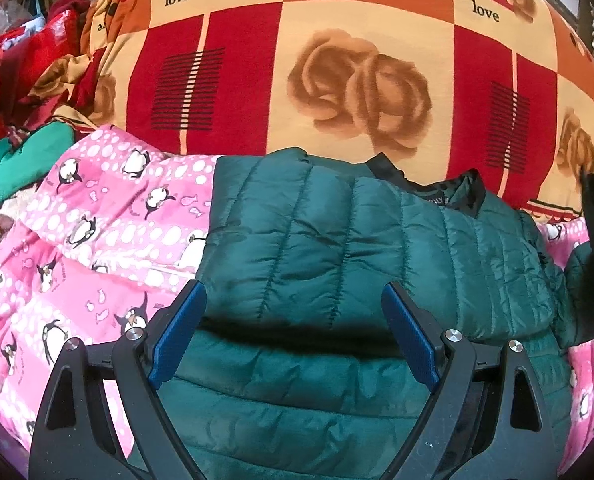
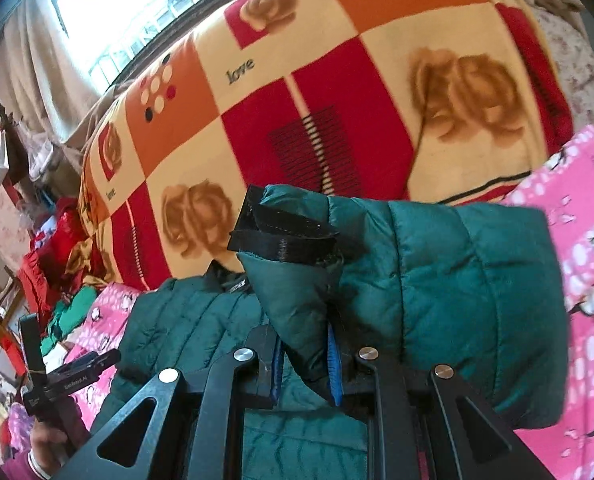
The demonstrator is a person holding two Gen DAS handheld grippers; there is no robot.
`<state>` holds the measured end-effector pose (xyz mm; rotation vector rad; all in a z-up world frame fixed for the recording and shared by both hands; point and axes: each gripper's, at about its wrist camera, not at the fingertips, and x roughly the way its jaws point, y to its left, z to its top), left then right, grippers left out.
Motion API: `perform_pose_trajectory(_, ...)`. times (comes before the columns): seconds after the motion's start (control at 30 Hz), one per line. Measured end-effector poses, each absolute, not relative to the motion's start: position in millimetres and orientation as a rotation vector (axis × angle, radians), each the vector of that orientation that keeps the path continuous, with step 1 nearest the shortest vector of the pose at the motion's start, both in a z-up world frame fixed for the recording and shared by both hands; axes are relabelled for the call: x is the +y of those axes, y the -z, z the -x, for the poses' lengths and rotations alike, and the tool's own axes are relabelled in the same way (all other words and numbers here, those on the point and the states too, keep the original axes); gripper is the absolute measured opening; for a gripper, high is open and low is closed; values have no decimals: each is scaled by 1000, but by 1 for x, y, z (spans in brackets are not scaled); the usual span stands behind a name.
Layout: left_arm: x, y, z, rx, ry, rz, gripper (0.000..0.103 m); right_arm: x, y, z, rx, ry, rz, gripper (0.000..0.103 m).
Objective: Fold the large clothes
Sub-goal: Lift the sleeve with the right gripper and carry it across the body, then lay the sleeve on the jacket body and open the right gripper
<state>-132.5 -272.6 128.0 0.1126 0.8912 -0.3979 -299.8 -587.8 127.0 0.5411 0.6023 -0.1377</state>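
Observation:
A dark green quilted puffer jacket [image 1: 337,248] lies on a pink penguin blanket [image 1: 97,240], its black collar [image 1: 449,188] toward the far right. My left gripper [image 1: 293,308] is open and empty, hovering just above the jacket's near fold. My right gripper [image 2: 305,360] is shut on the jacket's sleeve [image 2: 437,280] and holds it lifted above the jacket body [image 2: 185,320], with the black cuff tab [image 2: 281,236] sticking up. The left gripper's handle [image 2: 57,380] shows at the lower left of the right wrist view.
A large orange, red and cream bedspread with roses [image 1: 357,80] covers the bed behind the jacket. A pile of red and green clothes [image 1: 25,92] lies at the far left. A window with curtains [image 2: 109,20] is beyond the bed.

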Motion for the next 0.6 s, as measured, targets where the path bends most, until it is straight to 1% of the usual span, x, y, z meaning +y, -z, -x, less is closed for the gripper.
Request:
perform_pose_trajectory(0.37, -271, -123, 129, 901, 393, -112, 89, -541, -95, 253, 691, 30, -549, 17)
perform_pose_trajectory(0.6, -267, -121, 126, 906, 385, -108, 89, -498, -58, 224, 782, -38, -548, 17)
